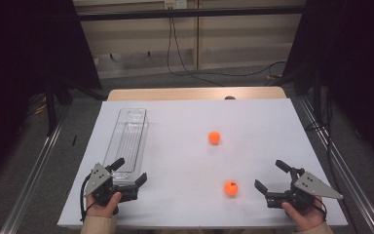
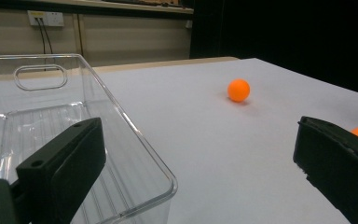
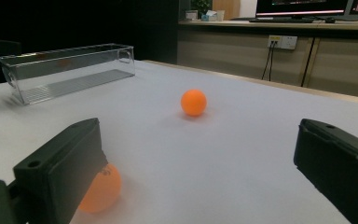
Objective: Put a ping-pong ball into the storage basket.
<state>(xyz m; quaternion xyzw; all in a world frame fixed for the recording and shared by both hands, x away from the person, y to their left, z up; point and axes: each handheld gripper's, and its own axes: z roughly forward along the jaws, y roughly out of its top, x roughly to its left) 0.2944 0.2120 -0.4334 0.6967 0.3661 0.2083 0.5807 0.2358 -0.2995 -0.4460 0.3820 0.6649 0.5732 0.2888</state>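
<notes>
smooth round orange ball [image 1: 231,187], matte

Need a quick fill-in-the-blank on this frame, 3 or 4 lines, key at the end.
1. The balls on the white table number ____.
2. Both balls are coloured ____.
3. The clear bin holds ____ balls.
4. The near ball lies closest to the ____ gripper.

Missing words: two; orange; no; right

Both claws [image 1: 129,171] [image 1: 269,174] agape, low
</notes>
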